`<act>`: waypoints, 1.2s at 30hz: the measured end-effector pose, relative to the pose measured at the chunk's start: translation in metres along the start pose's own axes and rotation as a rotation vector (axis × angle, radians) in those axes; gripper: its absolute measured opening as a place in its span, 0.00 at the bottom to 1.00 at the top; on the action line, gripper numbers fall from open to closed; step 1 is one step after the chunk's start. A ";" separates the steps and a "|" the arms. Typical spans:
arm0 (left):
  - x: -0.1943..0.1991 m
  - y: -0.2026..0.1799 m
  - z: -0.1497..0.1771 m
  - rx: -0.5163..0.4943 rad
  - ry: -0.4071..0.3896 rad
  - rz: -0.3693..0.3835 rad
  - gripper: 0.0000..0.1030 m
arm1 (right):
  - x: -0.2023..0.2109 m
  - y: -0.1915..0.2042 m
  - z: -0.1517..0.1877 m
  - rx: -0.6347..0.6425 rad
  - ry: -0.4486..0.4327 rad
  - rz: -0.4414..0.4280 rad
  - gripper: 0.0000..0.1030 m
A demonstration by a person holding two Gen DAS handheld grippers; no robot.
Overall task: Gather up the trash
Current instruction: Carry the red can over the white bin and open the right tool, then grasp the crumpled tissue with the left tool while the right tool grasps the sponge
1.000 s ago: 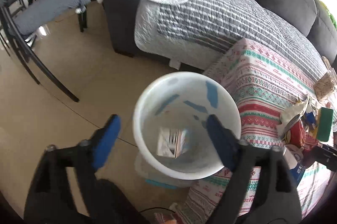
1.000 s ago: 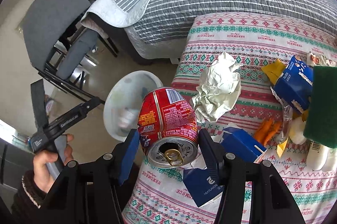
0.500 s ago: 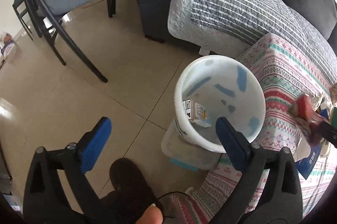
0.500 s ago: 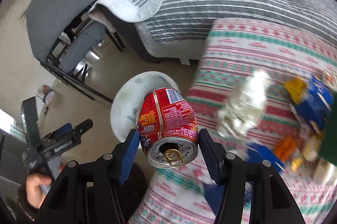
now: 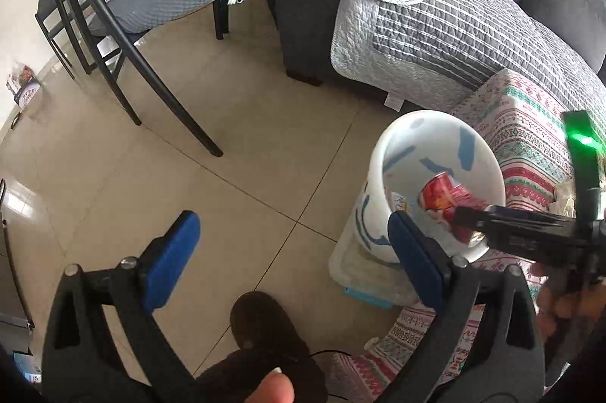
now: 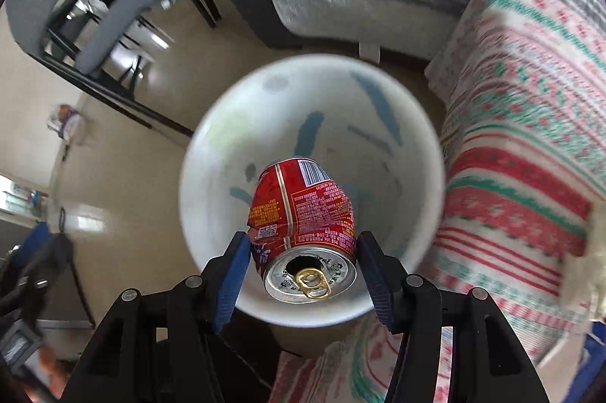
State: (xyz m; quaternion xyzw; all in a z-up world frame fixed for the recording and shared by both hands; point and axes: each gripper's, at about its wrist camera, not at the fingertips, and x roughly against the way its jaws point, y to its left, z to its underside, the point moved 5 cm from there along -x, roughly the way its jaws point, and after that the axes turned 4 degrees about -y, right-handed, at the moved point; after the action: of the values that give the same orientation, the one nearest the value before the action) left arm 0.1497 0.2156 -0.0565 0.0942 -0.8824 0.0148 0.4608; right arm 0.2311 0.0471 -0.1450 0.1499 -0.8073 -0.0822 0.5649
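OK, your right gripper (image 6: 303,263) clamps the red can (image 6: 303,213), long axis pointing down into the white bin (image 6: 416,122) directly below; left gripper (image 5: 288,251) wide open, empty.

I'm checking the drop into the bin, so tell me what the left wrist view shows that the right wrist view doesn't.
Only the left wrist view shows the empty, open left gripper and a carton inside the bin. Only the right wrist view shows the can's pull-tab top, pinched by the right gripper. Both show the red can over the white bin beside the patterned tablecloth.
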 end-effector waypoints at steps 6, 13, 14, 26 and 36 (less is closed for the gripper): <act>-0.005 0.010 0.005 0.023 0.024 0.009 0.96 | -0.018 0.008 0.005 0.002 0.036 -0.017 0.59; 0.002 0.005 0.008 0.015 0.020 0.040 0.96 | 0.022 0.003 0.002 -0.004 -0.042 -0.017 0.70; 0.004 0.002 0.008 0.007 0.015 0.042 0.96 | 0.033 0.001 0.003 0.004 -0.060 -0.011 0.71; 0.023 -0.062 0.018 -0.106 0.004 0.115 0.96 | 0.172 -0.067 0.033 -0.002 -0.266 0.114 0.79; 0.030 -0.134 0.030 -0.197 0.039 0.180 0.97 | 0.235 -0.157 0.081 -0.102 -0.345 0.231 0.82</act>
State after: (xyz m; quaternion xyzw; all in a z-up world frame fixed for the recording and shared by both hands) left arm 0.1332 0.0764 -0.0575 -0.0314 -0.8754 -0.0286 0.4816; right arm 0.1038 -0.1827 -0.0119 0.0111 -0.8987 -0.0820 0.4307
